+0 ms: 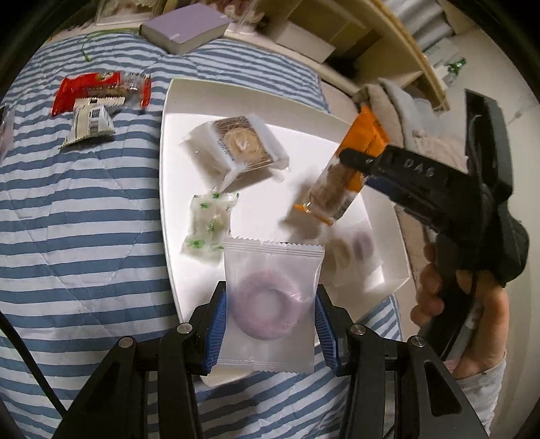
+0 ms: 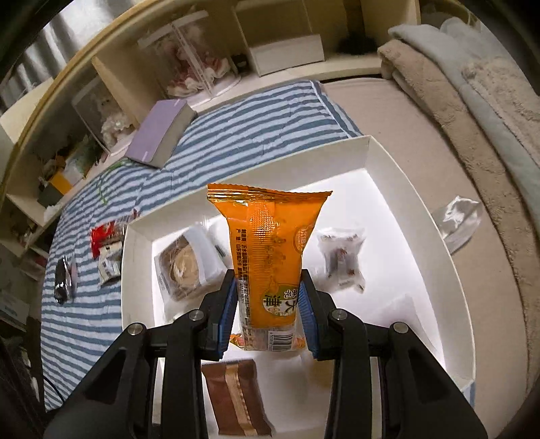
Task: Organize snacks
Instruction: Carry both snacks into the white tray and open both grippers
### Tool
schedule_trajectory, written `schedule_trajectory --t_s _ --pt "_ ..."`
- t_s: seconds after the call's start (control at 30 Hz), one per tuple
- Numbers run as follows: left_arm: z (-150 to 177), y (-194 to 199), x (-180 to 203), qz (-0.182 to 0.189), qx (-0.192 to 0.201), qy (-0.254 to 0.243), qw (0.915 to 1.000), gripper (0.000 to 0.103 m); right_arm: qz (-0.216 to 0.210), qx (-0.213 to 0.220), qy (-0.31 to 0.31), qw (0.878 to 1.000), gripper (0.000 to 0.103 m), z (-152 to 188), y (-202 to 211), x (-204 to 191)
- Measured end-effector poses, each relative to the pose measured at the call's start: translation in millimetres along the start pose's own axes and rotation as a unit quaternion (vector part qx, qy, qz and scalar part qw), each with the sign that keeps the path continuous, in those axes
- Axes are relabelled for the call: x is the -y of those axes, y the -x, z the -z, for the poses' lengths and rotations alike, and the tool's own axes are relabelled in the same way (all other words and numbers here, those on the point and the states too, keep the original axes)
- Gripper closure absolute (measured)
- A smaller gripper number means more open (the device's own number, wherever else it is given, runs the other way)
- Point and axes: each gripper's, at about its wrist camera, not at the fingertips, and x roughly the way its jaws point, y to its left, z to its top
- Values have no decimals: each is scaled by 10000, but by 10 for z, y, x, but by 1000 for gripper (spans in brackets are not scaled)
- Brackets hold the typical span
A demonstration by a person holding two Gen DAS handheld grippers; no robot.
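Observation:
My left gripper (image 1: pixel 270 324) is shut on a frosted packet with a purple ring-shaped snack (image 1: pixel 270 304), held over the near edge of the white tray (image 1: pixel 172 189). My right gripper (image 2: pixel 268 314) is shut on an orange snack packet (image 2: pixel 270 256), held above the same tray (image 2: pixel 422 202); it also shows in the left wrist view (image 1: pixel 344 175), with the right gripper (image 1: pixel 351 158) gripping it. In the tray lie a boxed pastry (image 1: pixel 239 148), a green-print packet (image 1: pixel 209 229), a brown packet (image 2: pixel 236 398) and a small clear packet (image 2: pixel 341 260).
A red packet (image 1: pixel 101 91) and a white packet (image 1: pixel 89 125) lie on the striped bedspread (image 1: pixel 67 236) left of the tray. A purple book (image 1: pixel 185 28) lies at the back. A dark wrapped item (image 2: pixel 64 277) lies further left. Folded blankets (image 2: pixel 472 101) and a clear bag (image 2: pixel 459 223) are at right.

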Motion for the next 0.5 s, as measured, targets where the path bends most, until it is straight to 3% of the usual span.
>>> schedule_trajectory --t_s 0.13,0.2,0.5 --pt "-52 -86 -22 -119 1 71 9999 55 -47 139 -126 9998 60 -37 37 30" --pt "-64 -104 -8 -193 19 73 9998 53 -85 136 -139 9998 50 -52 58 34" --pt "105 -60 26 -321 98 -78 9994 38 -67 112 29 9999 46 -22 189 22"
